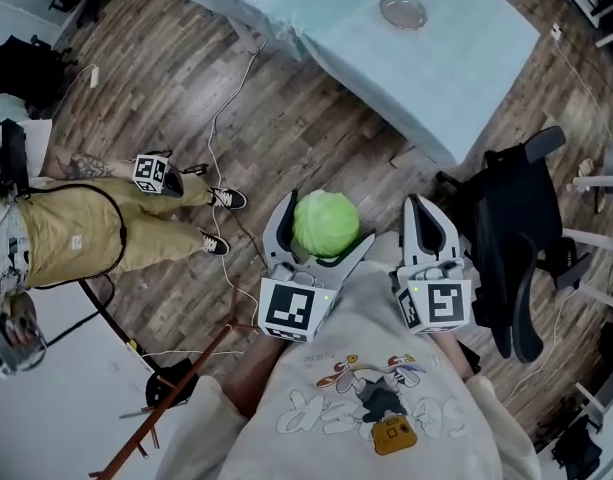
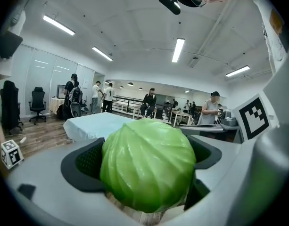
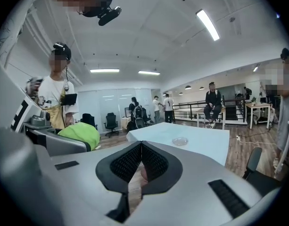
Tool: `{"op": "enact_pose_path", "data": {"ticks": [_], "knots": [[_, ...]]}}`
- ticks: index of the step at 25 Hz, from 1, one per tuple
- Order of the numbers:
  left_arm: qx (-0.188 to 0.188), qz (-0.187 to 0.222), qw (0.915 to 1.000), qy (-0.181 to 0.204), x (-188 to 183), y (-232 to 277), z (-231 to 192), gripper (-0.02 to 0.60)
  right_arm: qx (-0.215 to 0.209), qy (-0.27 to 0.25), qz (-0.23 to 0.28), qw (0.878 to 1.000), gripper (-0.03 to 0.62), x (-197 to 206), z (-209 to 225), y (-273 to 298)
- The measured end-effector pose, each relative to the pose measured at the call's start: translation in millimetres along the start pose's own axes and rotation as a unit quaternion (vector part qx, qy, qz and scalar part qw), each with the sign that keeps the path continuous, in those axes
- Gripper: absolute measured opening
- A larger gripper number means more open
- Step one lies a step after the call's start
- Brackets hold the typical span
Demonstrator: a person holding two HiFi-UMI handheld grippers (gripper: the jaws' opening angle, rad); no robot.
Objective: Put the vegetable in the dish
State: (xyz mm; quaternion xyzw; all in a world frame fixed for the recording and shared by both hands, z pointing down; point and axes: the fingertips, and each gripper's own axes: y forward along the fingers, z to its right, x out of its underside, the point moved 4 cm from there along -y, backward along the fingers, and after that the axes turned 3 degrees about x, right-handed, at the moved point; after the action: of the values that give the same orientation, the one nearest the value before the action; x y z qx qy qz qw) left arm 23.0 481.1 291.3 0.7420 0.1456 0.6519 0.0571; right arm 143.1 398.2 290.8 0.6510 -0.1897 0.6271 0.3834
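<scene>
A round green cabbage point(image 1: 325, 224) is held between the jaws of my left gripper point(image 1: 321, 230), close to my chest and well above the floor. It fills the left gripper view, where the cabbage point(image 2: 148, 164) sits clamped between both dark pads. My right gripper point(image 1: 424, 218) is beside it on the right, shut with nothing in it; its pads point(image 3: 153, 161) meet at the tips. A small round glass dish point(image 1: 403, 12) rests on the light blue table point(image 1: 456, 58) far ahead. The same dish point(image 3: 180, 141) shows in the right gripper view.
A black office chair point(image 1: 511, 243) stands to my right. A person in tan trousers point(image 1: 96, 230) sits at the left, holding another marker cube point(image 1: 154, 174). Cables point(image 1: 221, 128) run across the wood floor between me and the table. Several people stand in the background.
</scene>
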Motion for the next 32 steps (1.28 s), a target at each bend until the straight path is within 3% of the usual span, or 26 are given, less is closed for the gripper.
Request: {"op": "enact_pose_path", "data": {"ticks": [10, 18, 24, 32], "knots": [[0.054, -0.017, 0.9984, -0.001, -1.3, 26.0, -27.8, 0.541, 0.041, 0.02, -0.026, 0.999, 0.018, 0.5, -2.1, 30.2], [0.047, -0.022, 0.9986, 0.001, -8.7, 76.1, -60.8, 0.541, 0.039, 0.025, -0.021, 0.999, 0.018, -10.0, 23.8, 92.7], [0.034, -0.033, 0.9988, -0.016, -32.4, 145.4, -98.3, 0.541, 0.044, 0.03, -0.016, 0.998, 0.018, -25.5, 66.1, 156.7], [0.089, -0.033, 0.9948, 0.035, -82.6, 271.0, -120.1, 0.541, 0.056, 0.037, -0.009, 0.998, 0.018, -67.8, 148.4, 246.0]]}}
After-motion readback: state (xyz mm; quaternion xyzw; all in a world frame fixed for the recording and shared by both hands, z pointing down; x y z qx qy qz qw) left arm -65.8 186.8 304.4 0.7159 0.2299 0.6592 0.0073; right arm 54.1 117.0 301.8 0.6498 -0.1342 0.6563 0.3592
